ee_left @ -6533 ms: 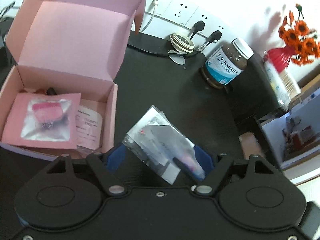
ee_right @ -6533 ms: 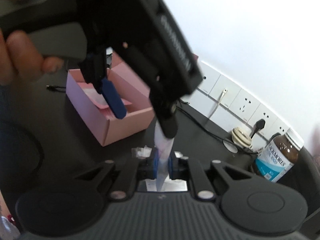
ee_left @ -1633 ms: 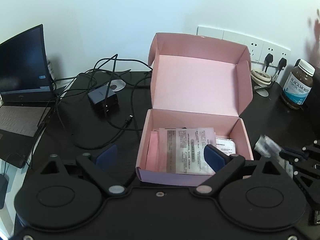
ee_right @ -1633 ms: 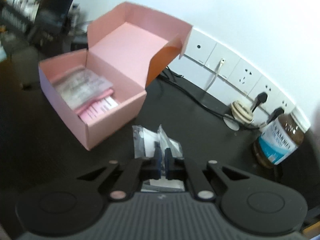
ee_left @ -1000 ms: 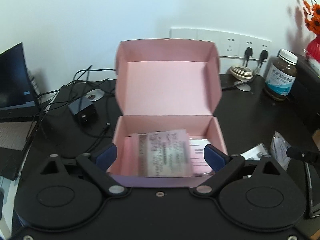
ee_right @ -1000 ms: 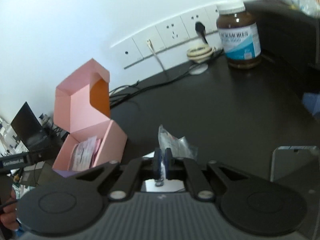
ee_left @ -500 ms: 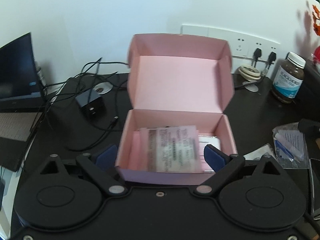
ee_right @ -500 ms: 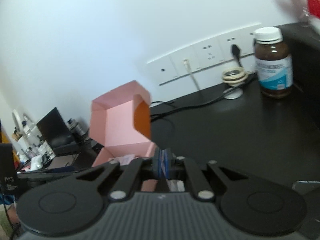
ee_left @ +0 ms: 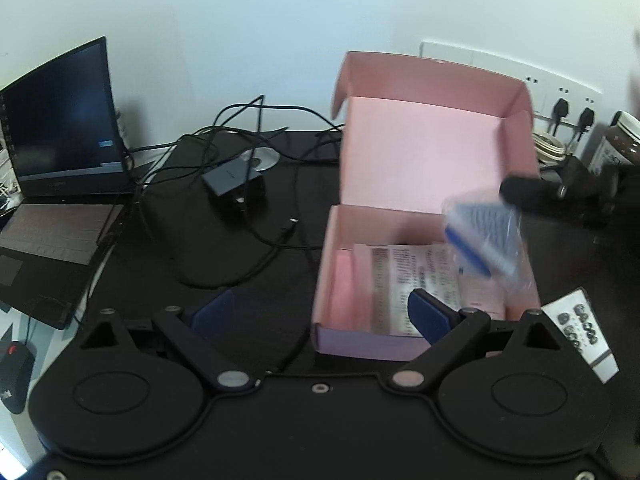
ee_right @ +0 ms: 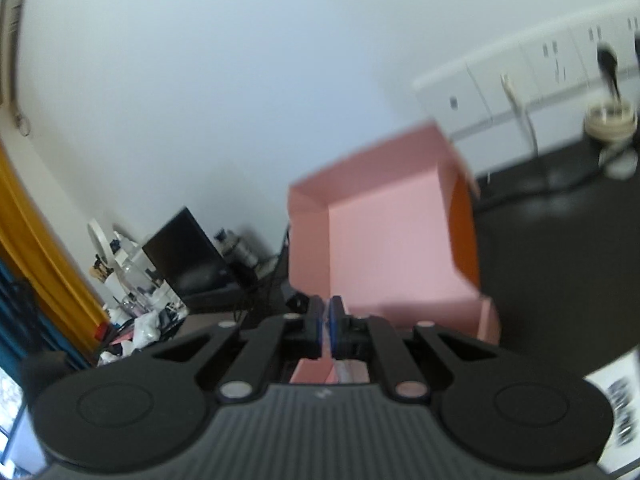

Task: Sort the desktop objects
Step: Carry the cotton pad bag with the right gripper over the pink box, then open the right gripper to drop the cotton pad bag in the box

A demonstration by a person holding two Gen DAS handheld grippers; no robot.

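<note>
Blurred plastic packet [ee_left: 486, 240] over pink box [ee_left: 348, 336]

- The clear bag [ee_left: 486, 240] over the right side of the pink box [ee_left: 400, 344] is smeared, so what is inside it cannot be told.
- The print on the paper sheet [ee_left: 416, 268] in the box is too fuzzy to read.
- The brown jar [ee_left: 620, 140] at the desk's far right corner is cut off by the picture's edge.
- The white card [ee_right: 618, 396] at the desk's near right edge is blurry and cut off.
- The wall sockets [ee_right: 552, 64] look smeared.
- The small things beside the laptop [ee_right: 188, 256] are too tiny to tell.
</note>
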